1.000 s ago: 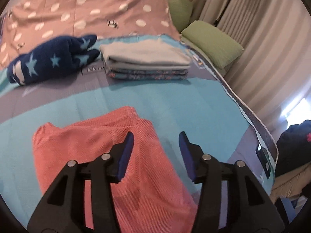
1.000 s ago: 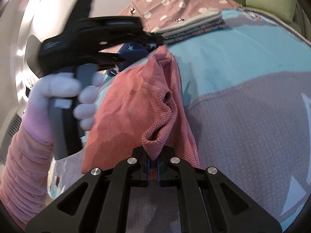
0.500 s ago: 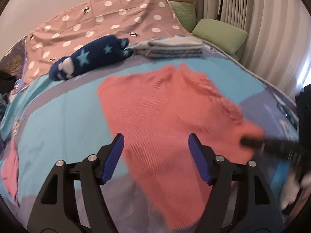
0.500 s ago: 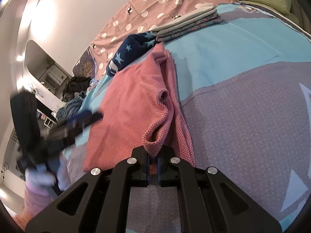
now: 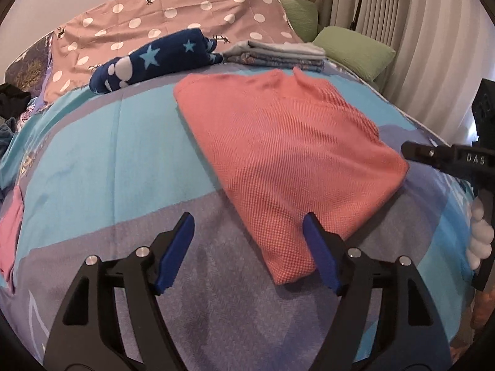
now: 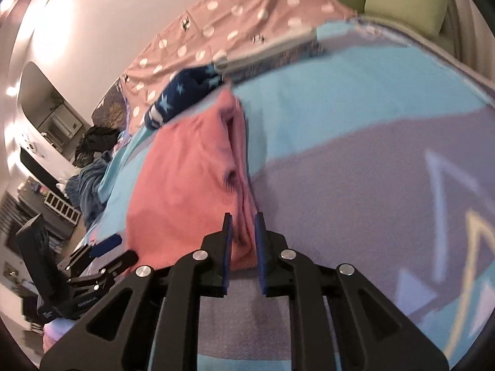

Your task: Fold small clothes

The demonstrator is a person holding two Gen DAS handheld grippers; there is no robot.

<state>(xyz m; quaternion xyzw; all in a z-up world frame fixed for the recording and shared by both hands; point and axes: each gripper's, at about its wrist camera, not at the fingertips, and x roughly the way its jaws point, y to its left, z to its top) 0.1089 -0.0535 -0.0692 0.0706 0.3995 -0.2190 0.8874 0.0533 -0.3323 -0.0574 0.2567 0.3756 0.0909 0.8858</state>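
Note:
A coral knit garment point(image 5: 287, 142) lies folded flat on the blue and grey bedcover point(image 5: 92, 154). My left gripper point(image 5: 250, 247) hovers over the cover at the garment's near corner. Its jaws are opening wide and grip nothing; the corner lies just inside the right finger point(image 5: 318, 253). In the right wrist view, my right gripper point(image 6: 243, 219) sits at the garment's point(image 6: 185, 167) other near corner. Its jaws are opening, with the folded edge loose between the pads. Each gripper shows in the other's view: the right gripper point(image 5: 414, 151) at the right edge, the left gripper point(image 6: 105, 247) at the lower left.
A navy star-patterned garment point(image 5: 154, 58) and a stack of folded clothes point(image 5: 278, 54) lie at the back of the bed, before a dotted pink cloth point(image 5: 173, 9). Green pillows point(image 5: 355, 49) sit at the back right. A pink cloth point(image 5: 9, 228) lies at the left edge.
My left gripper drew back from over the garment to its near corner and opened wider. The right jaws parted from the pinched corner. The garment's raised fold now lies flat.

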